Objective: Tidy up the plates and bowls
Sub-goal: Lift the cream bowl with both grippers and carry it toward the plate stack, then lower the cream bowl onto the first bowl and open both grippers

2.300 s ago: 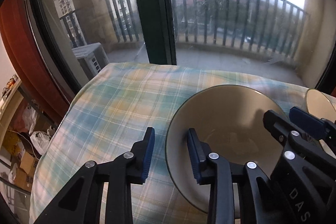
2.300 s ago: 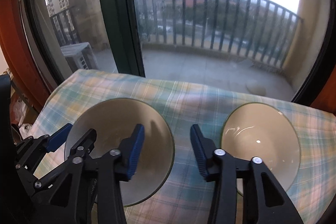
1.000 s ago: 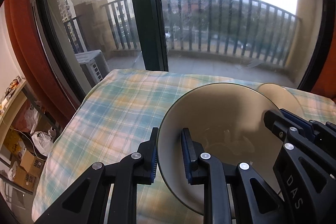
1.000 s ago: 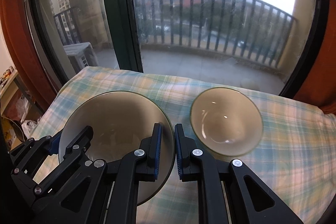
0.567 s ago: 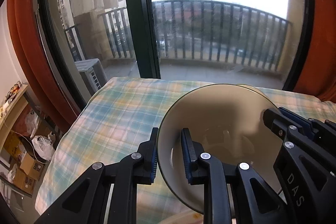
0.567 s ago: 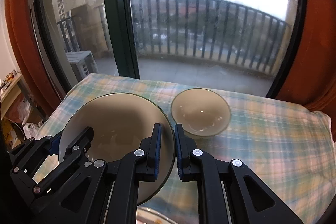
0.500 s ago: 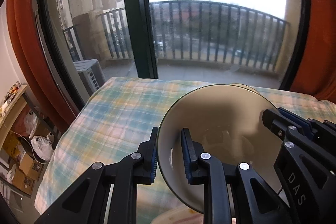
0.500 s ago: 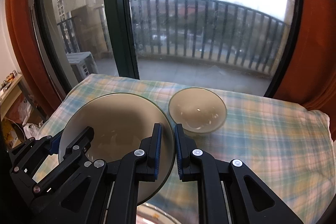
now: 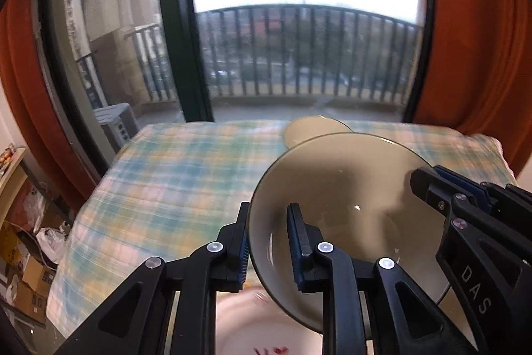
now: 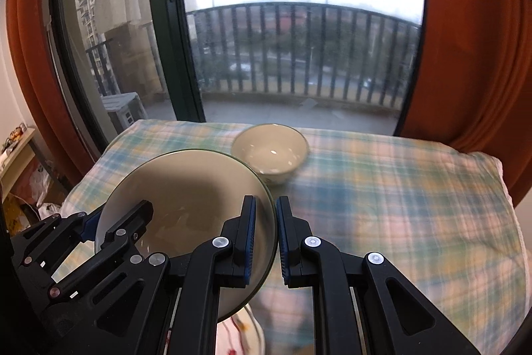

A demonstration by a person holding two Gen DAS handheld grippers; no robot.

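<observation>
A large beige bowl [image 9: 349, 215] with a dark green rim hangs tilted above the plaid tablecloth [image 9: 166, 182]. My left gripper [image 9: 268, 222] is shut on its left rim, one finger inside and one outside. On the opposite rim my right gripper [image 10: 266, 215] is shut the same way. Each gripper shows in the other's view: right gripper [image 9: 429, 177], left gripper [image 10: 119, 215]. A smaller cream bowl [image 10: 271, 152] sits on the cloth at the far side, partly hidden behind the large bowl [image 10: 186, 195] in the left wrist view. Below the held bowl lies a white plate [image 9: 266, 331] with red marks.
The table's far edge meets a glass balcony door with a dark green frame [image 10: 173, 39]. Orange curtains [image 10: 465, 55] hang at both sides. Left of the table, lower down, are a shelf [image 9: 10, 162], boxes and bags [image 9: 30, 271].
Both grippers closed on the large bowl's rim, lifted it and drew it back toward the near side. The small bowl stays behind, farther off, and the white plate has come into view below.
</observation>
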